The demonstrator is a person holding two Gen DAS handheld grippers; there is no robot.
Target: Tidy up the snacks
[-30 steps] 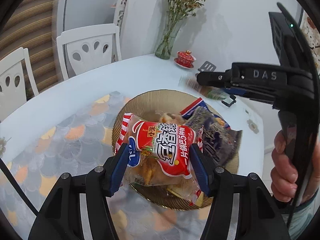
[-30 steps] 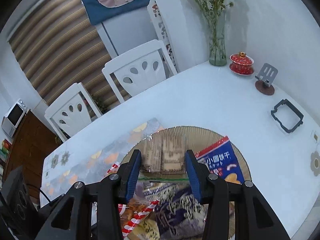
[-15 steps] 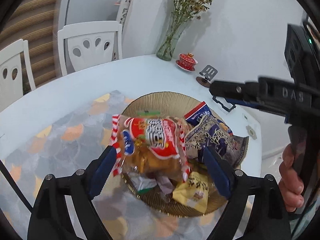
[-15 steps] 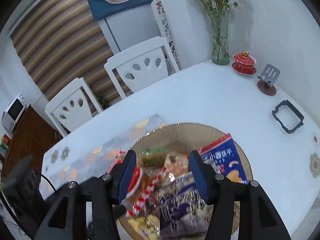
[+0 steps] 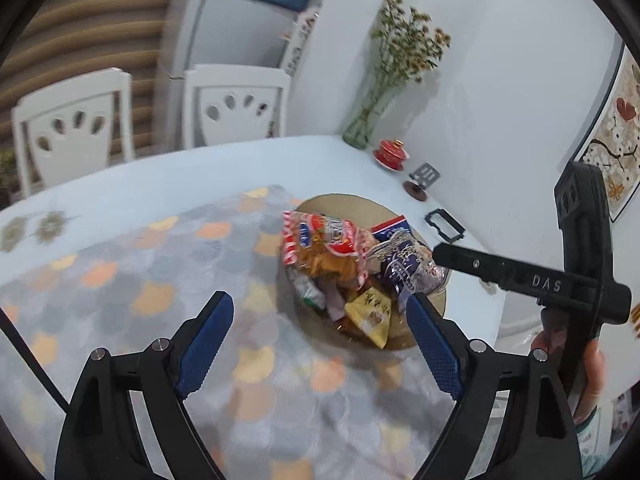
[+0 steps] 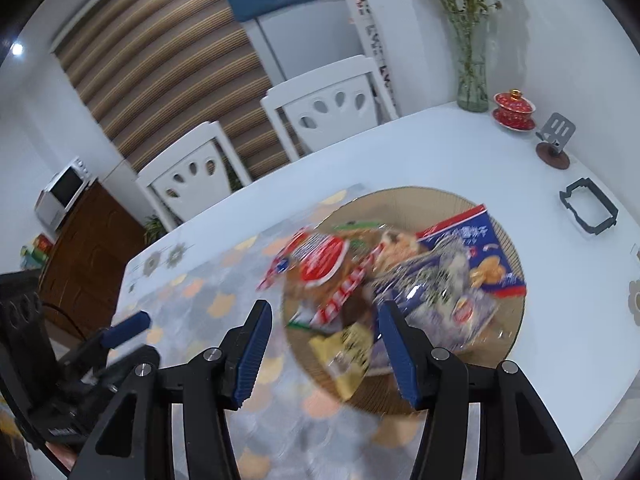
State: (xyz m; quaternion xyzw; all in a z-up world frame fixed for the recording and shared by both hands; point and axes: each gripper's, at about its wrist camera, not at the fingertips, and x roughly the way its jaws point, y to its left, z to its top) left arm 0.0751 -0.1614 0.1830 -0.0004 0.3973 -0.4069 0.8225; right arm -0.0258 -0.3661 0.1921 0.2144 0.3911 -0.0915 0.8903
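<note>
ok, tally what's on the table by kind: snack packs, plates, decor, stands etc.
Snack packs I can tell apart on the round plate: 5 (red bag, purple bag, blue biscuit box, yellow pack, green-edged pack); more may be hidden
Round plate: 1
Glass vase: 1
Red lidded cup: 1
Phone stand: 1
Dark frame bracket: 1
Total: 10
</note>
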